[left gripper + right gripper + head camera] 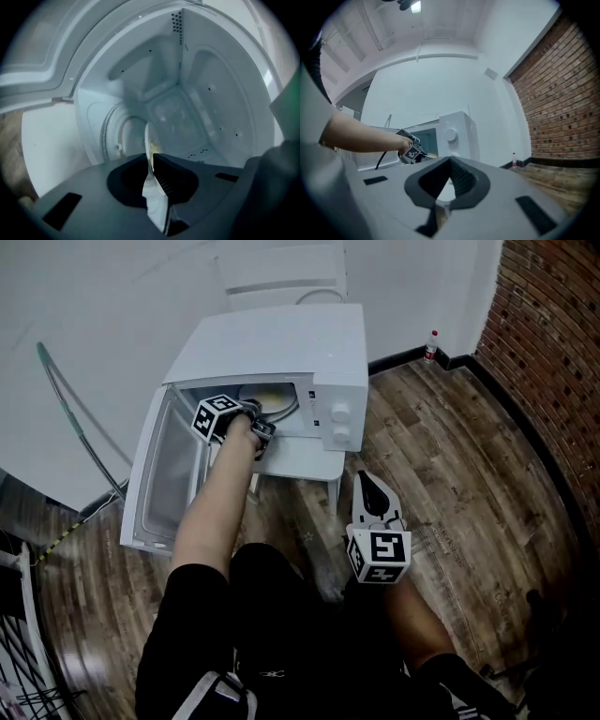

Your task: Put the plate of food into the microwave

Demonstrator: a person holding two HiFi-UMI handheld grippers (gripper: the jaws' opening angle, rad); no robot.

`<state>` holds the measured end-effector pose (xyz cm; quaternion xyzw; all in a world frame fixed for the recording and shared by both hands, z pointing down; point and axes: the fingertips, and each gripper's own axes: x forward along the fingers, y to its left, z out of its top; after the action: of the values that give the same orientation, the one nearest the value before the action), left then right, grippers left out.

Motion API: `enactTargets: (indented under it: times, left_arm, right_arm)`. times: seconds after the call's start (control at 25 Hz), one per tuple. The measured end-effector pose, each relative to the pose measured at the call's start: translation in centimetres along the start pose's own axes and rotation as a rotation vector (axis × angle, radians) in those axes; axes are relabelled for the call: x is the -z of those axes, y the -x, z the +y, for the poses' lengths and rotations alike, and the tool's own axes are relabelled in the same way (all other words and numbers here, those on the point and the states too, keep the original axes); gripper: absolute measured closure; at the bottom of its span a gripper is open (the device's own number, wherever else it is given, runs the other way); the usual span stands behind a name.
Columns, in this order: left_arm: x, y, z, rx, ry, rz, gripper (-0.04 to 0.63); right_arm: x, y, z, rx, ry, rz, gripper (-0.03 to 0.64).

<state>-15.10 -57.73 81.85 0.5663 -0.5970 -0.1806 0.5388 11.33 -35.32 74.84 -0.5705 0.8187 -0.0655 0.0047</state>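
Head view: the plate [274,399] is seen as a pale round disc with something yellowish on it, already inside the open microwave [281,343], at about 12 o'clock from the person. It is held at its near rim by the left gripper [262,427], which is reached into the cavity. The door [164,474] is swung wide toward 9 o'clock. The right gripper [368,486] is parked low at 3 o'clock of the body, well apart from the oven. Whether the plate is resting on the oven floor can't be told here.

Left gripper view: this is where the grip is actually shown. The plate is seen edge-on as a thin white sliver, pinched between the jaws, with a bit of yellow food [154,150] just beyond the tips. Most of the plate is cut off by the gripper body, so the food can't be identified.

Right gripper view: its jaws are pressed together on nothing. The microwave's knobs and a small bottle [514,159] by the brick wall [562,93] are shown; the plate itself is hidden.
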Motion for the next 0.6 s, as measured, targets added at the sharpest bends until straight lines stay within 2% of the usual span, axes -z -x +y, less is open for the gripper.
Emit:
enactTargets:
  times: [0.12, 0.28, 0.52, 0.6]
  left_arm:
    - [-0.9, -0.1, 0.1, -0.064, -0.195, -0.018, 0.560]
    - [-2.3, 0.0, 0.6, -0.133, -0.429, -0.058, 0.481]
    - [-3.6, -0.5, 1.9, -0.233, -0.811, -0.045, 0.381]
    - [-4.0, -0.4, 1.8, -0.249, -0.916, -0.058, 0.364]
  right_arm:
    - [0.6, 0.2, 0.0, -0.001, -0.011, 0.007, 0.611]
    - [1.5, 0.5, 0.2, -0.009, -0.019, 0.023, 0.611]
    - [2.0, 0.3, 0.3, -0.002, -0.023, 0.034, 0.611]
    - [2.2, 0.2, 0.3, -0.001, -0.022, 0.039, 0.611]
